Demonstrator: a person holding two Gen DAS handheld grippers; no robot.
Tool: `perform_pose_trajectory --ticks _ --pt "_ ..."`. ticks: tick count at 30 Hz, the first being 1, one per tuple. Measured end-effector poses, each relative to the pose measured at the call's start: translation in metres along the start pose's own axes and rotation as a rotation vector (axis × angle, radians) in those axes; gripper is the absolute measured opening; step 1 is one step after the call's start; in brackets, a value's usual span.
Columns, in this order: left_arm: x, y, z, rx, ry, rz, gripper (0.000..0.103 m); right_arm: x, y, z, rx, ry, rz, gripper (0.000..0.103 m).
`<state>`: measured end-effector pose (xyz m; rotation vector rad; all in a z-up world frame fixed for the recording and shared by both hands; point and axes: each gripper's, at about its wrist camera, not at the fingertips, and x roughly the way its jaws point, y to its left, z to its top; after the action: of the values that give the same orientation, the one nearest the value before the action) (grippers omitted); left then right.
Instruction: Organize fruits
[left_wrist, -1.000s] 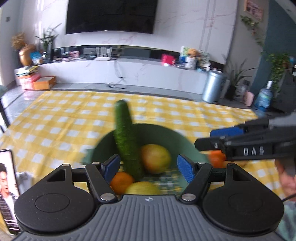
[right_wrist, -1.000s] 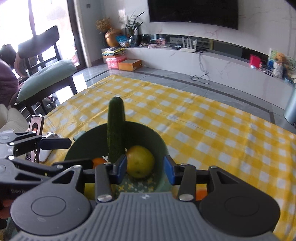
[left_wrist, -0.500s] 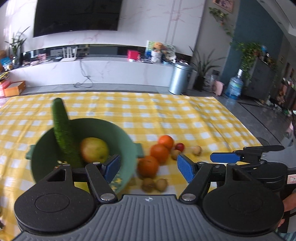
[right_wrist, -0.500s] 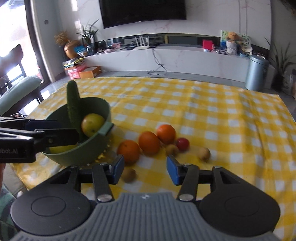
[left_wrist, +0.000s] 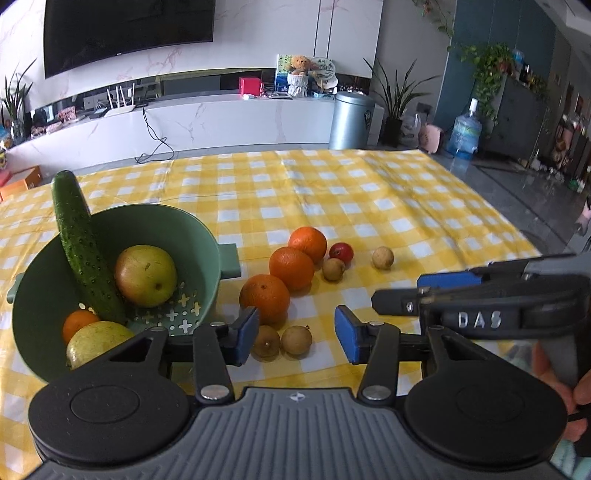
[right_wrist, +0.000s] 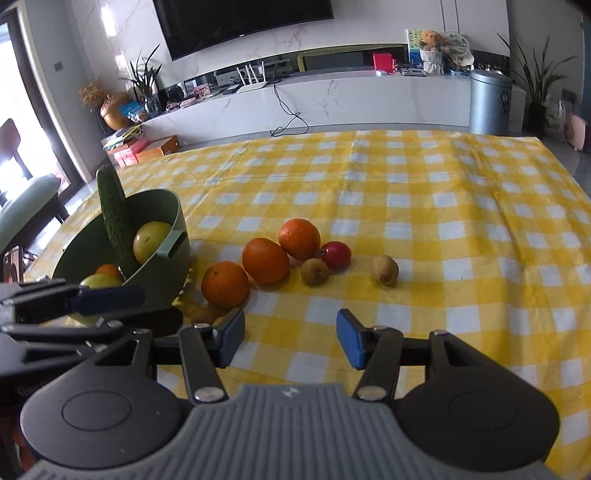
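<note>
Both grippers gape wide, holding nothing. The left gripper (left_wrist: 295, 334) hangs just above two longans (left_wrist: 281, 339), with the nearest orange (left_wrist: 264, 297) at its 11 o'clock, beside the bowl (left_wrist: 207, 236). The right gripper (right_wrist: 290, 339) is farther; orange at 11 o'clock.

I've swung both grippers off the green bowl (left_wrist: 207, 236) — it now sits to my left, past the left gripper (left_wrist: 295, 334). The loose oranges (right_wrist: 265, 260) have come up straight ahead of the right gripper (right_wrist: 290, 338), whose jaws gape empty.
</note>
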<state>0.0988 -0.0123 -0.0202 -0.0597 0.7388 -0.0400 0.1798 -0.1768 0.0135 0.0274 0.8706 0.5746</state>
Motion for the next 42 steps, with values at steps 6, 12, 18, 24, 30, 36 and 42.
perform_pose_trajectory --ticks 6,12,18,24,30,36,42 --pt "0.016 -0.018 -0.007 0.011 -0.031 0.139 0.054 0.004 -0.012 0.002 0.084 -0.009 0.045 0.049" --pt "0.031 -0.029 -0.008 -0.025 -0.055 0.254 0.054 0.008 -0.031 0.007 0.212 -0.026 0.063 0.049" --pt "0.045 -0.032 -0.005 -0.028 -0.039 0.307 0.054 0.019 -0.036 0.012 0.253 -0.020 0.060 0.049" --pt "0.055 -0.032 -0.005 -0.035 -0.042 0.349 0.055 0.028 -0.041 0.016 0.282 -0.010 0.083 0.049" --pt "0.063 -0.039 -0.004 -0.021 -0.042 0.357 0.055 0.038 -0.044 0.019 0.303 0.000 0.105 0.049" --pt "0.067 -0.043 -0.004 0.004 -0.049 0.371 0.051 0.043 -0.039 0.021 0.272 0.010 0.131 0.049" --pt "0.073 -0.049 -0.005 0.044 -0.055 0.395 0.044 0.047 -0.042 0.021 0.298 0.023 0.145 0.049"
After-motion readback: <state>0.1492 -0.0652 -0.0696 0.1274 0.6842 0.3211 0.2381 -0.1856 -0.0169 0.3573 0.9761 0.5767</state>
